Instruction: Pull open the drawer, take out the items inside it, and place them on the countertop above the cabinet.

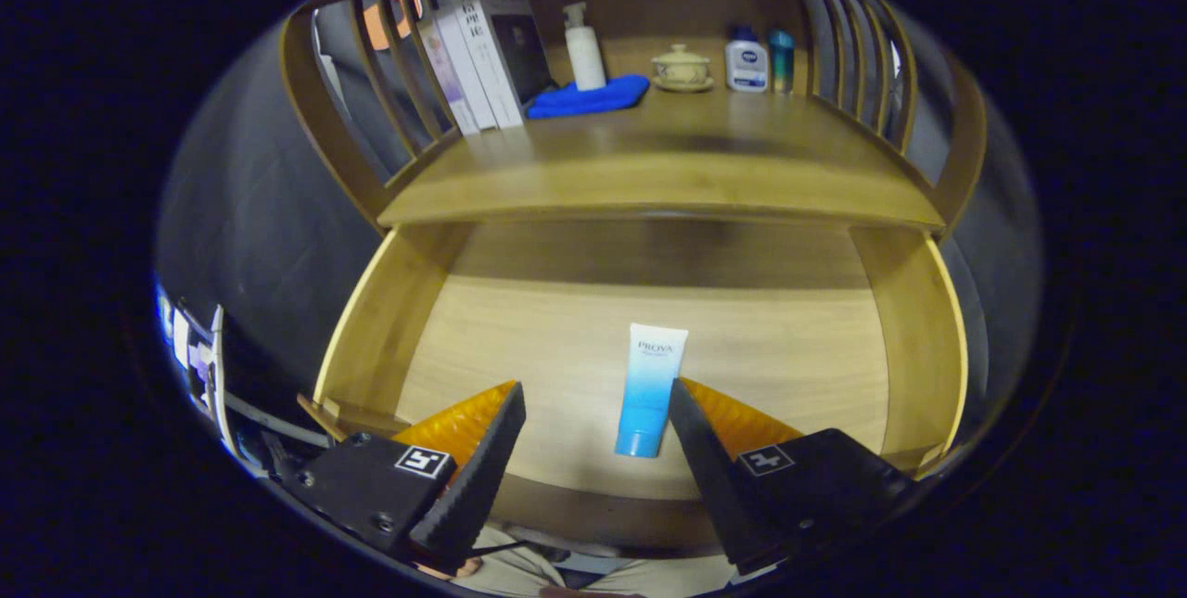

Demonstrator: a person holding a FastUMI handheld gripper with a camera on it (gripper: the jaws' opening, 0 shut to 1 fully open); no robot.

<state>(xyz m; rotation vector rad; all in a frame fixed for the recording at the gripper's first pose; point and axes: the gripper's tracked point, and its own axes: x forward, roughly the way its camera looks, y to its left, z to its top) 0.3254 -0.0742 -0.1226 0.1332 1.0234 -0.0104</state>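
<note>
Smooth pale wood with a soft sheen on drawer (556, 338) and countertop (668, 162). Glossy plastic on the tube (649, 389); soft matt cloth for the blue towel (589, 97).

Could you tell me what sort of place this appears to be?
Probably a mock home setup: a wooden cabinet with an open drawer holding a cosmetic tube between the open gripper fingers, and books on the countertop.
</note>
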